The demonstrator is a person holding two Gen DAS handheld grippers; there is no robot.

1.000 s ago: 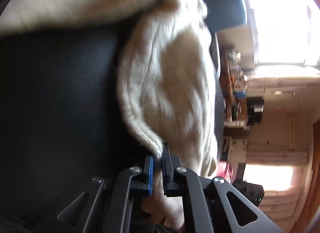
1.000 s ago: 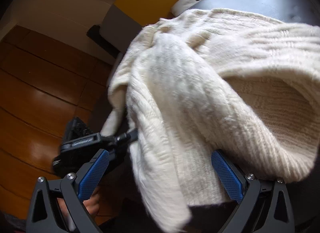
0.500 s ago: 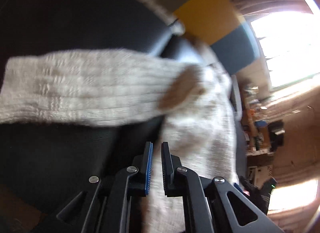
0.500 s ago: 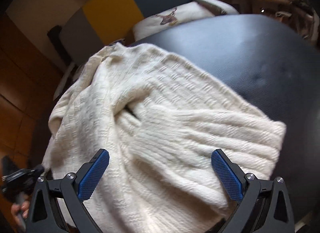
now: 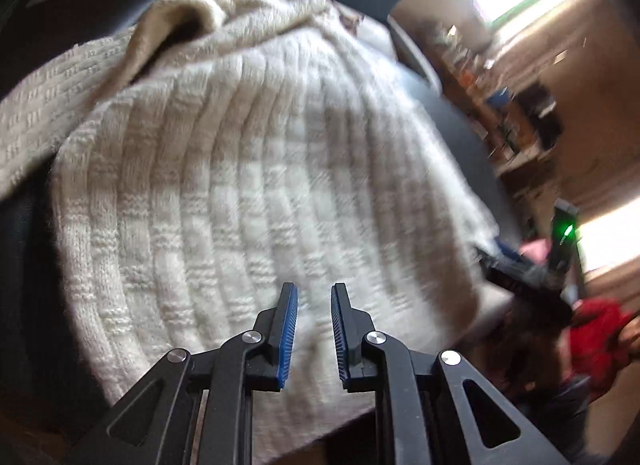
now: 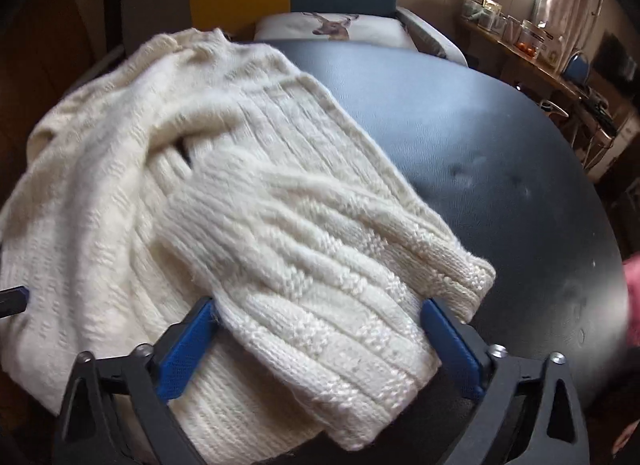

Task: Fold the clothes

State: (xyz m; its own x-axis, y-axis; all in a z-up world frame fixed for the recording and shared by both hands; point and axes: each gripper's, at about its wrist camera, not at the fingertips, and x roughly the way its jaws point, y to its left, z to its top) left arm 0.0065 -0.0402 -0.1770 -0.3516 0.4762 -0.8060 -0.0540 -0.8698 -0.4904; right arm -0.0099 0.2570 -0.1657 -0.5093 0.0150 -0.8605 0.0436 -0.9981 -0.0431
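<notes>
On the dark table [image 6: 460,117], a cream ribbed sweater [image 6: 248,201] lies loosely folded; left gripper [image 5: 314,329] is narrowly parted and empty, right gripper [image 6: 320,341] spread wide around its cuff.

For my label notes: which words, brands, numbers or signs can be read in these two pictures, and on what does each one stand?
No text can be read.
White cushion with a deer picture: a picture only, no words.
Boxes and jars on the wooden shelf: any labels are too small and blurred to read.
Cream cable-knit sweater on the black leather surface: no tag or label shows.
</notes>
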